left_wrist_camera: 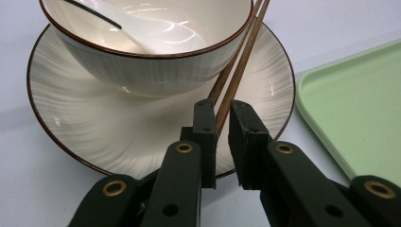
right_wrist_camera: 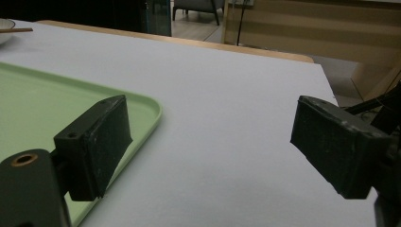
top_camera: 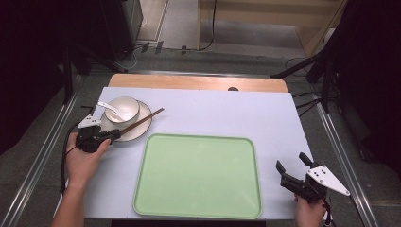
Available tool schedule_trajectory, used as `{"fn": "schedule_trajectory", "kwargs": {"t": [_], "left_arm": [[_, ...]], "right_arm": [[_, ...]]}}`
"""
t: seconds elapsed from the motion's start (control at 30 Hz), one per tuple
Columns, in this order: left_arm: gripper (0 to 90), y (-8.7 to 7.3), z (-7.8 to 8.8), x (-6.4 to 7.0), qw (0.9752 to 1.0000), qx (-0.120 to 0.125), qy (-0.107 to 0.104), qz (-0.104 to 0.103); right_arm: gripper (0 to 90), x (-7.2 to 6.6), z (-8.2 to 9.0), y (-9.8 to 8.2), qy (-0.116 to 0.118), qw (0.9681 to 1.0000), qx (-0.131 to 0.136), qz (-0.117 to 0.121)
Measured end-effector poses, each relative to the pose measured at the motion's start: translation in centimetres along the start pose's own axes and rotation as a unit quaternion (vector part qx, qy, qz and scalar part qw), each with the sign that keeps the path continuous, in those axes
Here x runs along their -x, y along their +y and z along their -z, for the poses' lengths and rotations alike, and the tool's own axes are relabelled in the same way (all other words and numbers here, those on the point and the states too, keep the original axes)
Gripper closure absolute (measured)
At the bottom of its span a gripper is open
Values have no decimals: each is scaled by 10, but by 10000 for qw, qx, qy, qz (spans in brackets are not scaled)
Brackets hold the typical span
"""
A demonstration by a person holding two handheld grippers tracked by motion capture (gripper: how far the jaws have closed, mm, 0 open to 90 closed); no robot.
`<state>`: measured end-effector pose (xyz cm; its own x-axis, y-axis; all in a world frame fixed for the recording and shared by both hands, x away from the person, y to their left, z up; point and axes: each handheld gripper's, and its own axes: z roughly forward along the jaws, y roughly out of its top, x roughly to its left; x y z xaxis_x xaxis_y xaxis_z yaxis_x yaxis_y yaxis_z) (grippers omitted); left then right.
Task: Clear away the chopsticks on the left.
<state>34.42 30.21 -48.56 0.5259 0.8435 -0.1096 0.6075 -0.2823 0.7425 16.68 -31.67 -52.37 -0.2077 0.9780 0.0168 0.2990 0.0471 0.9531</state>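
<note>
Left gripper view: the left gripper point(left_wrist_camera: 222, 116) pinches the brown wooden chopsticks point(left_wrist_camera: 239, 66) lying on the round white ceramic plate point(left_wrist_camera: 94, 123); lifting likely comes next. Right gripper point(right_wrist_camera: 208, 142), beyond that plate, gapes empty.

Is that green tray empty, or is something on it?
Empty. The tray shows bare green all over from above; the bowl, plate and chopsticks sit beside it.

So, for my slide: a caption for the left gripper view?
Left gripper closed on brown chopsticks lying across plate beside bowl.
</note>
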Motion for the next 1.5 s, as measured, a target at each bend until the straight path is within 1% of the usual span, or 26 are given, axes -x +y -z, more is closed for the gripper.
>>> {"fn": "schedule_trajectory", "kwargs": {"t": [0.17, 0.2, 0.23, 0.27, 0.3, 0.33, 0.5, 0.63, 0.67, 0.77, 0.9, 1.0, 1.03, 1.07, 1.1, 1.13, 1.17, 1.3, 1.37, 1.4, 1.5], "left_arm": [[801, 0, -1, 1, 10000, -15, -5, -69], [797, 0, -1, 0, 10000, -38, 63, -46], [793, 0, -1, 0, 10000, -38, 63, -46], [792, -1, -2, -1, 10000, -25, 56, 20], [791, -1, -2, -1, 10000, -25, 56, 20], [788, -1, -3, 0, 9999, -48, 102, -18], [791, -1, -8, 3, 9999, -99, 83, -73], [803, -1, -10, 4, 9999, -121, 2, -94], [807, -1, -11, 4, 9999, -130, -45, -100], [806, 0, -11, 4, 9998, -148, -57, -125], [792, 0, -14, 4, 9994, -265, -97, -208], [796, 0, -15, 5, 9992, -272, -143, -260], [802, 0, -16, 5, 9991, -277, -138, -301], [820, 1, -16, 7, 9987, -294, -212, -367], [833, 1, -16, 7, 9987, -294, -212, -367], [846, 1, -17, 8, 9981, -306, -294, -457], [847, 1, -17, 9, 9979, -305, -260, -502], [849, 1, -16, 8, 9979, -288, -297, -495], [849, 1, -15, 8, 9980, -255, -258, -526], [850, 1, -13, 8, 9979, -219, -206, -575], [849, 2, -10, 7, 9982, -159, -182, -541]], "right_arm": [[130, 1, -1, 0, 1, 10000, -18, -16], [130, 1, -1, 0, 4, 10000, -20, -13], [130, 1, -1, 0, 4, 10000, -20, -13], [130, 1, -1, -1, 9, 10000, -25, -3], [130, 1, -1, -1, 18, 10000, -24, -6], [130, 1, 0, -1, 25, 10000, -24, -1], [130, 1, 0, -1, 12, 10000, -10, -8], [130, 1, 0, -1, 39, 10000, -37, -1], [130, 1, -1, -1, 52, 10000, -41, 7], [130, 2, -1, -2, 49, 10000, -52, -2], [130, 2, -2, -2, 49, 10000, -61, -39], [130, 2, -2, -2, 42, 10000, -54, -38], [130, 2, -2, -2, 46, 10000, -55, -35], [130, 2, -2, -2, 48, 10000, -56, -27], [130, 2, -2, -2, 48, 10000, -56, -27], [130, 2, -1, -2, 70, 10000, -59, -28], [130, 2, -1, -2, 76, 10000, -54, -8], [130, 2, 0, -2, 106, 9999, -40, 1], [130, 2, 0, -3, 113, 9999, -38, -8], [130, 3, 1, -3, 107, 9999, -24, -6], [130, 3, 1, -2, 94, 10000, -15, -3]]}}
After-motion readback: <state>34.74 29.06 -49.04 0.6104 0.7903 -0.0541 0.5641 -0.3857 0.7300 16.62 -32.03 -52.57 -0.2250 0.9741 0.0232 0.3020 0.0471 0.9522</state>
